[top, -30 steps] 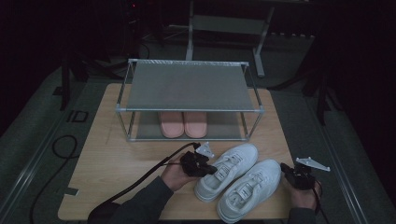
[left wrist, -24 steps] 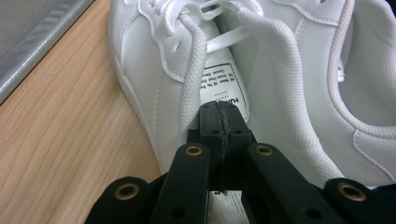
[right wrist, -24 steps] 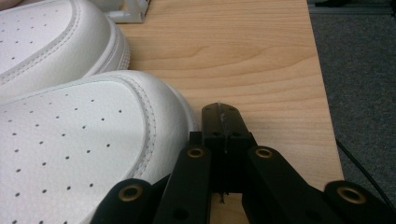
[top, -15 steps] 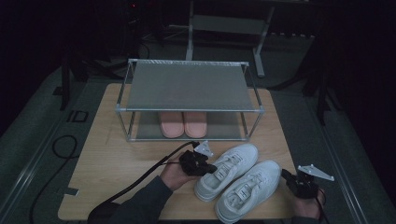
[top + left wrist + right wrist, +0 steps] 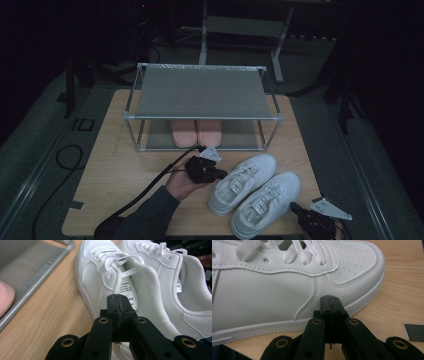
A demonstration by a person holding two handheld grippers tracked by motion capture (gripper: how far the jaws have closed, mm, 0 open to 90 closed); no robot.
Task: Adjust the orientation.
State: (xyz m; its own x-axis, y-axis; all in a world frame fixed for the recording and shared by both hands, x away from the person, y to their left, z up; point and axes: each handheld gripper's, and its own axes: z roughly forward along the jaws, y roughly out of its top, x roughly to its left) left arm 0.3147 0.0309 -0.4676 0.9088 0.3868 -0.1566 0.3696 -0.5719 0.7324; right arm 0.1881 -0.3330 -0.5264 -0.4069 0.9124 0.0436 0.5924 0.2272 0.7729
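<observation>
tabletop (image 5: 115, 185): light wood, carries the rack and all the shoes; a dark patch sits on it at the right edge of the right gripper view.
shoe rack (image 5: 200, 95): 2 grey mesh tiers in a metal frame, at the far half of the tabletop; top tier bare.
pink slippers (image 5: 196, 132): 1 pair, side by side on the lower tier, toes toward the person.
white sneakers (image 5: 252, 192): 1 pair, laced, side by side and touching, on the tabletop in front of the rack's right half, toes pointing away and to the right.
left hand-held gripper (image 5: 220, 174): jaws pressed together, nothing between them; tips just beside the inner sneaker's lace and tongue area, touching or not I cannot tell. In the left gripper view the closed tips sit in front of the tongue label (image 5: 128, 292).
right hand-held gripper (image 5: 296, 206): jaws together, empty; at the near right corner of the tabletop, just beside the outer sneaker's side. In the right gripper view the closed tips face the sneaker's side panel (image 5: 262, 300) near the toe.
in the way: left gripper's black cable (image 5: 150, 192) trails across the tabletop toward the person; rack's front lower rail lies between the sneakers and the slippers.
change from earlier frame: right gripper has shifted nearer the person and lower in the high view; left gripper, sneakers, slippers and rack unchanged.
count: 2 sneakers, 2 slippers, 1 rack, 2 grippers.
</observation>
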